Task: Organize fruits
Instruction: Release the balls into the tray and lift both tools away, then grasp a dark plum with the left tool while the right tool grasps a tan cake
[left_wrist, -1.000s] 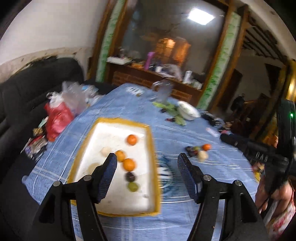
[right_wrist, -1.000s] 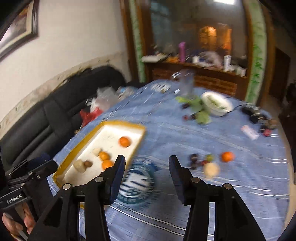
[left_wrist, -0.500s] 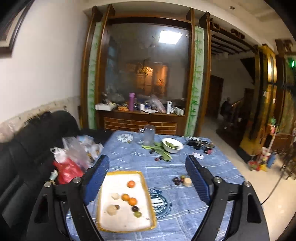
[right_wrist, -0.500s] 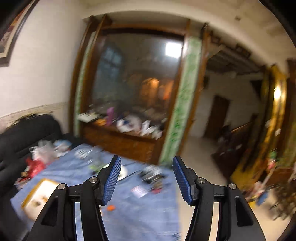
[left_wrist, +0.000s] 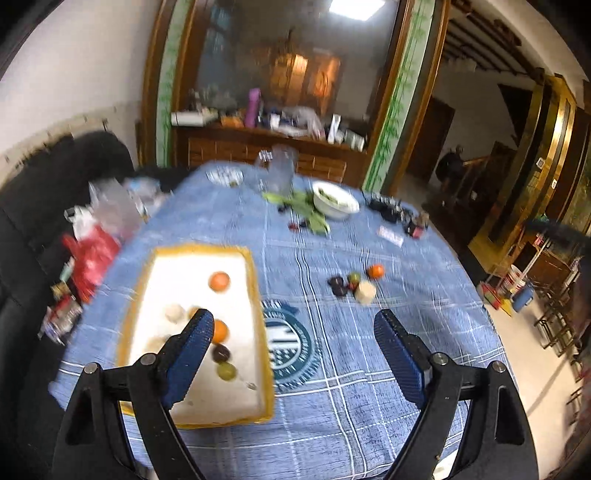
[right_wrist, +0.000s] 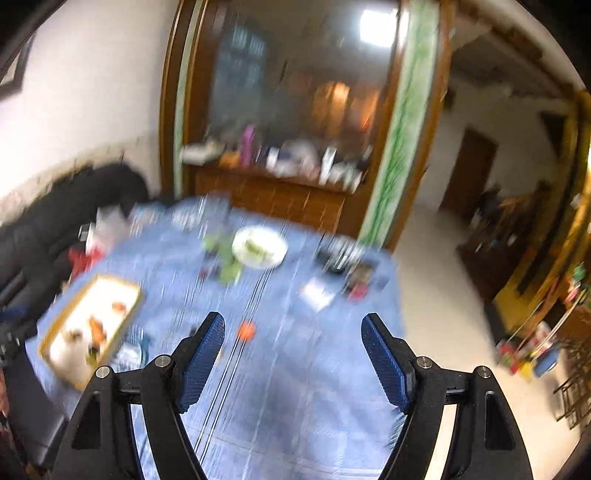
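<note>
The left gripper (left_wrist: 293, 343) hangs above the table with jaws spread wide and empty; the right gripper (right_wrist: 291, 352) is likewise agape, holding nothing. Below the left one, the yellow-rimmed tray (left_wrist: 255, 280) holds oranges (left_wrist: 219, 281), a dark plum (left_wrist: 221, 353) and a green fruit (left_wrist: 226, 371). Loose fruits (left_wrist: 354, 284) lie apart on the blue tablecloth (left_wrist: 332, 406). Farther off, a white bowl (left_wrist: 345, 206) holds greens.

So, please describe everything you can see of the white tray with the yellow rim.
The tray is a shallow rectangle, white inside with a yellow-orange rim, maybe foam. It lies flat on the blue checked tablecloth, on the table's left side. It holds several small fruits: three orange ones, pale ones, a dark one, a green one. The left gripper hangs open above, not touching it.
</note>
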